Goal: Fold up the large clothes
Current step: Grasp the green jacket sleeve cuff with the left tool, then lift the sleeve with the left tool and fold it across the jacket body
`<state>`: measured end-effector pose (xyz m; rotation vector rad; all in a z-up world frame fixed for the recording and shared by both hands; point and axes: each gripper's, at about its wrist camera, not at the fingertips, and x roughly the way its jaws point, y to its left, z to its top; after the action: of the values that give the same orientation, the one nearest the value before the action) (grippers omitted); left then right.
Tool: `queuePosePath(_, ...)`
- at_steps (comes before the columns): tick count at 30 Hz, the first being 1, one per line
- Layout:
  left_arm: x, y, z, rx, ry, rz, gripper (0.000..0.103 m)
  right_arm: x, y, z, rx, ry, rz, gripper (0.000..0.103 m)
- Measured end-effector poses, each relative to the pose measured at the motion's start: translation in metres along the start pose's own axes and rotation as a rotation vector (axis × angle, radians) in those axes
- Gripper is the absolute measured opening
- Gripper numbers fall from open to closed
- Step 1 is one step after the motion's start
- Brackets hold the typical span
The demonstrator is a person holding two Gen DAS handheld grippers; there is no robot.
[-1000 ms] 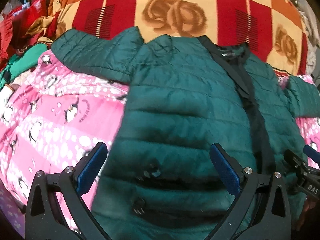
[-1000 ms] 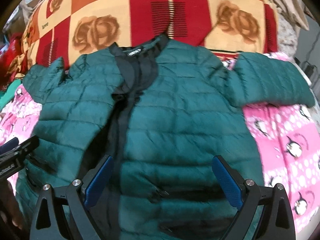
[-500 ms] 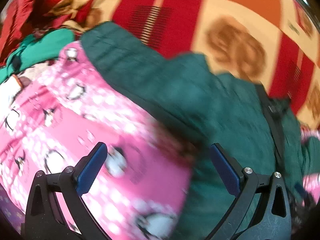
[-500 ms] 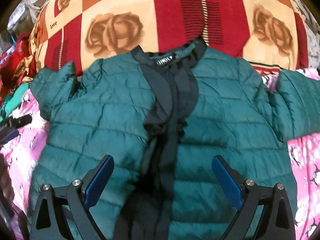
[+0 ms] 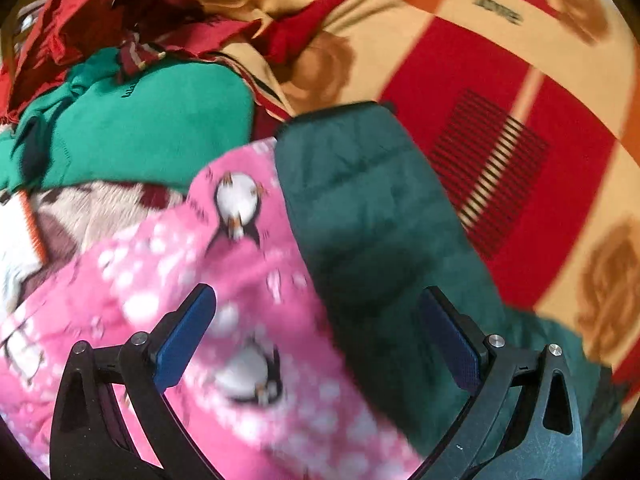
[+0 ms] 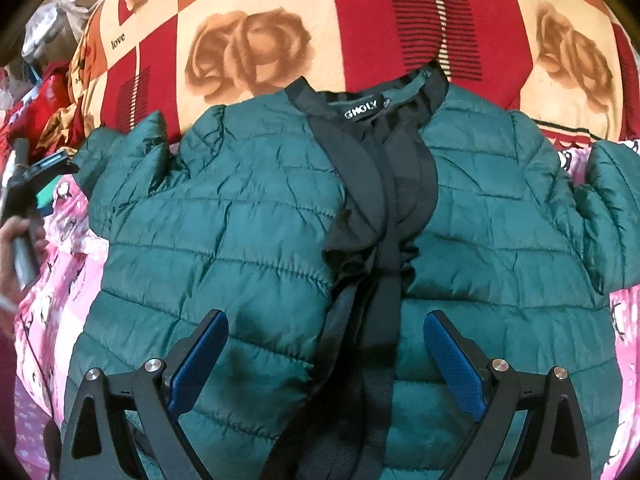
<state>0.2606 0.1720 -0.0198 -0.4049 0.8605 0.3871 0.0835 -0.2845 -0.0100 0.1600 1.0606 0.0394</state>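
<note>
On the bed: a dark green quilted jacket (image 6: pixel 248 240) lies front up, spread flat, collar toward the far side.
Surface under jacket: a pink penguin-print blanket (image 5: pixel 248 320) below the body; a red, orange and cream rose-print blanket (image 6: pixel 248 52) beyond the collar.
Jacket front: the black placket (image 6: pixel 380 240) runs down the middle, bunched and puckered about halfway; a black neck label with white letters sits inside the collar.
Sleeves: both lie out sideways; the sleeve (image 5: pixel 368 216) in the left wrist view stretches away over the boundary of the pink and rose-print blankets, its cuff at the far end.
Left gripper (image 5: pixel 316 352): fingers spread wide, grasping nothing; it hovers over the sleeve and the pink blanket, the right blue pad (image 5: pixel 448 340) above green fabric, the left pad above pink. Contact with cloth cannot be told; view blurred.
Right gripper (image 6: pixel 326 364): fingers spread wide, nothing between them; it sits above the jacket's lower front, straddling the placket.
Left hand (image 6: pixel 16 248): seen at the left edge of the right wrist view, gripping the left tool's handle, near the jacket's left sleeve.
Far left clutter: a bright green garment (image 5: pixel 152 128) and crumpled red cloth (image 5: pixel 80 12) piled beyond the pink blanket.
</note>
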Motion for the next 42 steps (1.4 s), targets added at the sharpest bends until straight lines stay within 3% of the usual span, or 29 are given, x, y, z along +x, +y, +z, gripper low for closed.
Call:
queuePosePath(4,0.03,-0.002,0.012,-0.026,0.003,0.016,0.1,-0.004,-0.001,0.002,0.004,-0.012,0.009,0.097)
queuePosePath(6,0.047,-0.004,0.015,-0.034,0.023,0.013,0.081,-0.004,-0.001,0.003,0.007,-0.012,0.013,0.097)
queuePosePath(8,0.061,-0.006,0.017,-0.033,0.044,-0.006,0.071,-0.003,-0.001,0.002,0.007,-0.009,0.016,0.097)
queuePosePath(10,0.066,-0.006,0.018,-0.041,0.037,-0.028,0.053,-0.001,-0.001,0.001,0.007,-0.007,0.013,0.097)
queuePosePath(11,0.069,-0.004,0.022,-0.048,0.042,-0.061,0.033,0.001,-0.002,0.0,0.008,-0.002,0.011,0.097)
queuePosePath(12,0.069,-0.004,0.024,-0.051,0.058,-0.079,0.023,0.002,-0.002,0.0,0.01,0.003,0.009,0.097)
queuePosePath(14,0.06,-0.005,0.027,-0.042,0.055,-0.096,0.012,0.005,-0.004,-0.001,0.018,0.01,0.01,0.097)
queuePosePath(18,0.016,-0.011,0.024,0.042,-0.014,-0.129,0.009,0.005,-0.007,-0.002,0.026,0.007,0.008,0.097)
queuePosePath(23,-0.042,-0.013,0.016,0.094,-0.054,-0.237,0.007,-0.004,-0.007,-0.002,0.029,-0.011,0.013,0.097)
queuePosePath(34,-0.171,-0.09,-0.078,0.39,-0.099,-0.359,0.007,-0.028,-0.024,-0.004,0.049,-0.045,-0.014,0.097)
queuePosePath(42,-0.207,-0.152,-0.144,0.525,-0.07,-0.391,0.007,-0.055,-0.051,-0.014,0.084,-0.072,-0.052,0.097)
